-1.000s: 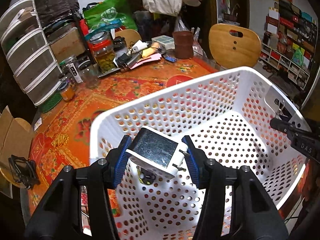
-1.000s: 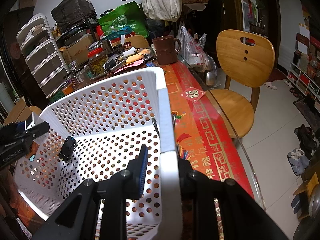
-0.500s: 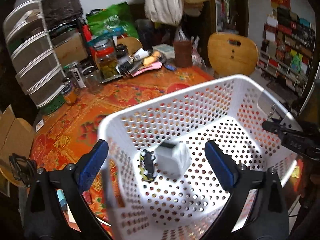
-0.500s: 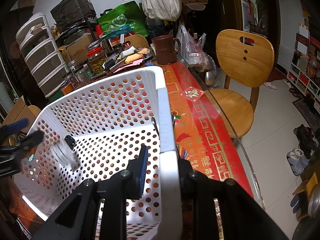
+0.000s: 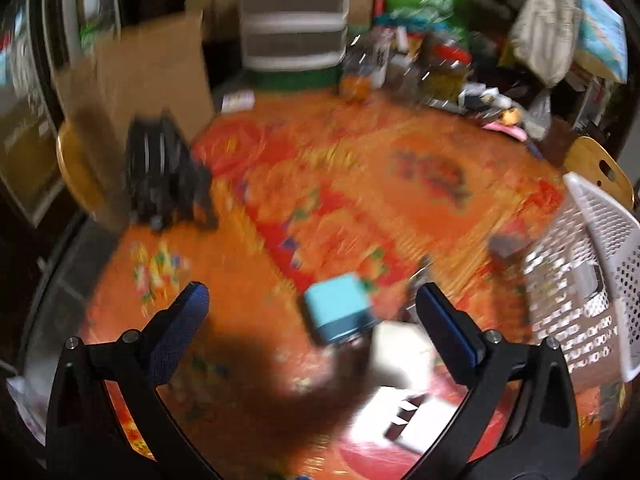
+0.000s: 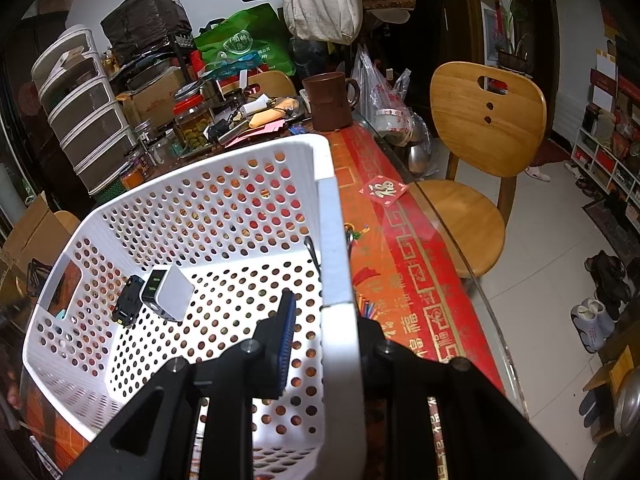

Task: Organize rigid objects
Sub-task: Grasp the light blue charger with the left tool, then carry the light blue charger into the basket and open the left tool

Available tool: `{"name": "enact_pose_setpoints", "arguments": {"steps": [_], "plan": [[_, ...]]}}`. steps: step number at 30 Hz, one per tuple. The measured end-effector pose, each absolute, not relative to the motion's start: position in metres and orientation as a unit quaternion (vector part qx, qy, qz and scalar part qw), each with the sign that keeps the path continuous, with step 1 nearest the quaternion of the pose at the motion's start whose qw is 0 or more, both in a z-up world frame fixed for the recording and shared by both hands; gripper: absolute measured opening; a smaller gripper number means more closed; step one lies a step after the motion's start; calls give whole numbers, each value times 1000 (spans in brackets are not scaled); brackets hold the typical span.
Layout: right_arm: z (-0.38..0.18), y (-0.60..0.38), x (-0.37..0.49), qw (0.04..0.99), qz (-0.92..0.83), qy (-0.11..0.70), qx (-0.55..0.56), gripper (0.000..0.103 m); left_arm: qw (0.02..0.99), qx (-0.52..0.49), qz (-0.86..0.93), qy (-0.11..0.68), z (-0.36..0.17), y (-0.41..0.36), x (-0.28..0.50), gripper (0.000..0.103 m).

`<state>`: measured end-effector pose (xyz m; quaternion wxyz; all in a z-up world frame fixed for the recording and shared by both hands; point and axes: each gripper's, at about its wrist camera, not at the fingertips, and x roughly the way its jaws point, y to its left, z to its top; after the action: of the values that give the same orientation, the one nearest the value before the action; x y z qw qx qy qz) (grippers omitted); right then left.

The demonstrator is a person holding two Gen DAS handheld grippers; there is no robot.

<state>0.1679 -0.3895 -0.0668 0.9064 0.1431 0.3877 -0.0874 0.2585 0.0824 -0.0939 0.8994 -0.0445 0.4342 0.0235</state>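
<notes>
1. The left wrist view is taken from behind the left tool [image 5: 312,308], angled steeply down over the orange-clothed bench [image 5: 360,184]; the picture is heavily smeared.
2. The white basket [image 5: 592,264] is caught only at that view's right edge.
3. The right wrist view is taken from behind the right tool [image 6: 320,320], pitched down at close range on the basket's [image 6: 208,200] rim, sharp throughout.
4. Shared by both views: the basket, the bench cloth, the drawer tower [image 6: 80,108] and the clutter at the bench's far side.
</notes>
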Motion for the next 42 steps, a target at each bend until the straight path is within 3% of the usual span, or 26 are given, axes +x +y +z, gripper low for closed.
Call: {"name": "enact_pose_setpoints", "arguments": {"steps": [12,18,21,27,42], "plan": [[-67,-389,169,906,-90,390,140,21,886,-51,22,461,-143,70,283,98],[-67,-390,170,905,-90,391,138,21,881,-58,31,469,-157,67,292,73],[-67,-389,170,905,-90,391,138,21,882,-59,22,467,-157,65,293,49],[-67,-389,170,905,-90,391,139,21,894,-36,33,445,-148,60,287,48],[-67,-389,170,905,-89,391,140,21,936,0,29,351,-55,49,254,48]]}}
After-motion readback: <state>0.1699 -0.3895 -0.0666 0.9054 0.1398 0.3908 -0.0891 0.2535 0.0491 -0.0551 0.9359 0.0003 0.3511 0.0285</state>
